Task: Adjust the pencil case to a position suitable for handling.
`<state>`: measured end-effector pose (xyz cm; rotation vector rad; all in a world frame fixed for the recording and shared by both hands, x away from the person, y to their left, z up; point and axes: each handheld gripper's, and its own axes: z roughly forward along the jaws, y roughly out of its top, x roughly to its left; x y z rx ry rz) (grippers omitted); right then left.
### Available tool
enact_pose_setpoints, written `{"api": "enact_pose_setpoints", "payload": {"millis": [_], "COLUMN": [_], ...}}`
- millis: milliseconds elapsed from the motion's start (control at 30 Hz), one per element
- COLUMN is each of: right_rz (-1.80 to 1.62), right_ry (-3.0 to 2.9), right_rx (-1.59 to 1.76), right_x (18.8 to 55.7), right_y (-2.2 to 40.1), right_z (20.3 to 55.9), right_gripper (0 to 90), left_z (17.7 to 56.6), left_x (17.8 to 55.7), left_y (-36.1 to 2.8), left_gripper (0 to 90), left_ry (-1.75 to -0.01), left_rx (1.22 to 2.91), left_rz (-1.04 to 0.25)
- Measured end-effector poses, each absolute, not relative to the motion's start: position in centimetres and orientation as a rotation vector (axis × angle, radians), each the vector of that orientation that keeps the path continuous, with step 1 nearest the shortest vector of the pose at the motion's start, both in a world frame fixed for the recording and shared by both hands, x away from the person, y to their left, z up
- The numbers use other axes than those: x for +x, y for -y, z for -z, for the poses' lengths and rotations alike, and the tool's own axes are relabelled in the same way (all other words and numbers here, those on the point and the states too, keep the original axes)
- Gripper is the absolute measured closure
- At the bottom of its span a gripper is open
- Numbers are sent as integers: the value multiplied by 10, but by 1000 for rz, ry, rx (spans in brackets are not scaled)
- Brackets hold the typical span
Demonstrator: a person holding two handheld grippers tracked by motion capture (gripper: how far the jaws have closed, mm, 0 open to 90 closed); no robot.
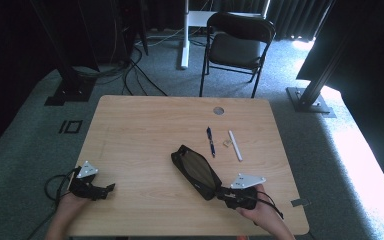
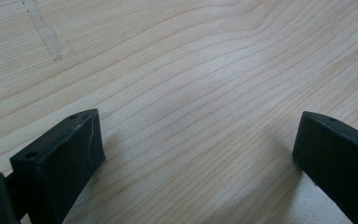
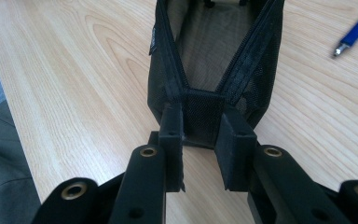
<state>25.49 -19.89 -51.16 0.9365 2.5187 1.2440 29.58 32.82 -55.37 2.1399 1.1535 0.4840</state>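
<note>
Near the worktop's front edge, right of centre, a black mesh zip pouch [image 1: 196,171] is lying open, its near end tab pinched between the jaws of the right gripper [image 3: 202,127], which are narrowed onto it. Bare wood is left around the pouch on its left and front. The pouch mouth is gaping, with the zipper tracks spread in a V. Toward the right edge, a blue pen [image 1: 210,141], a small tan eraser [image 1: 226,143] and a white stick marker [image 1: 235,145] are lying apart from the pouch. At the front left corner the left gripper [image 2: 198,140] is held over bare light wood worktop [image 1: 145,125], jaws wide, nothing between. A black folding chair [image 1: 237,47] is standing on grey carpet beyond the far edge.
</note>
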Motion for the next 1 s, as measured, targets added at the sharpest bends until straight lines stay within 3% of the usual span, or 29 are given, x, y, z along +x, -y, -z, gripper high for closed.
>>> {"api": "enact_pose_setpoints", "payload": {"millis": [167,300,567,1000], "right_rz": [-1211,-1219,-1286,-1261], "right_ry": [-2526,-2538,-2418,-2152], "right_rx": [885,834,918,1165], "right_x": [251,249,257,315], "right_y": [204,204,225,254], "right_z": [510,507,490,500], "right_gripper": [716,632,550,477], "left_z": [554,554,554,554], "left_x": [296,296,296,296], "left_y": [-328,-328,-328,-328], "left_gripper": [21,21,21,21], "left_ry": [-1154,-1154,-1153,-1152], "left_rx": [2140,2140,2140,2142], "left_rz": [-484,-484,-484,-484]}}
